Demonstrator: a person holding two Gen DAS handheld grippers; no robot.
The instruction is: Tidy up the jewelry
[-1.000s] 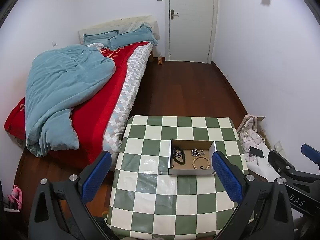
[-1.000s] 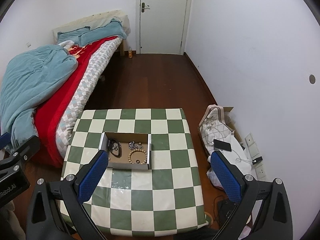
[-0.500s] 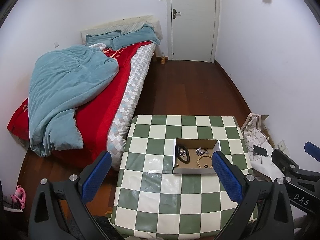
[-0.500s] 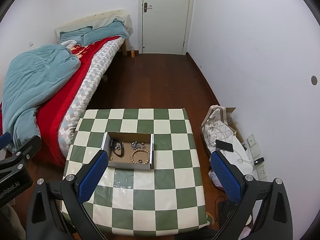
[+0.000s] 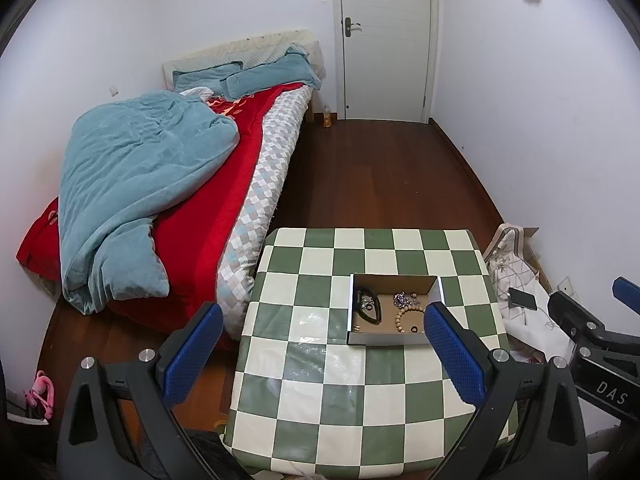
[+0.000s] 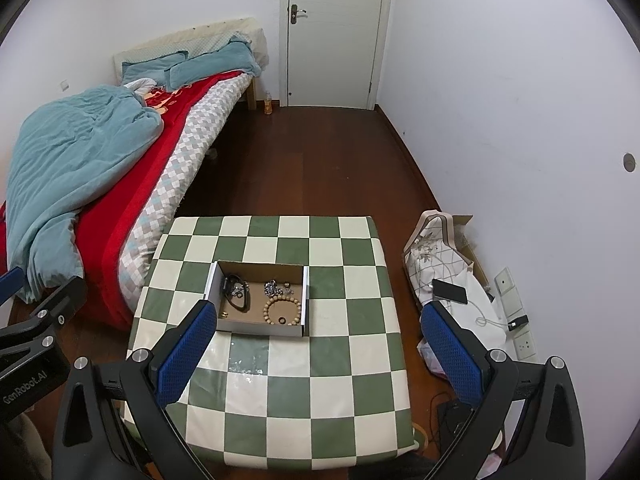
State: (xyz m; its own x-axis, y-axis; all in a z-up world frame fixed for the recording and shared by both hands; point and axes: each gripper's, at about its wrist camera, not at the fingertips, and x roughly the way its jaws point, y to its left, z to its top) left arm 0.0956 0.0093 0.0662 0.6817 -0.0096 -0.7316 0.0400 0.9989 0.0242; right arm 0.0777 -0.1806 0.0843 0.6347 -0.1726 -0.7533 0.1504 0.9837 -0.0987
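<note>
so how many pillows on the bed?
2. Both teal, side by side at the headboard end of the bed: left pillow and right pillow. The duvet may hide more.

In the left wrist view, white letters "DAS" stand on the black body of the right claw (image 5: pixel 624 292). In the right wrist view, "GenRobot.AI" stands in white on the black body of the left claw (image 6: pixel 10 280).
</note>
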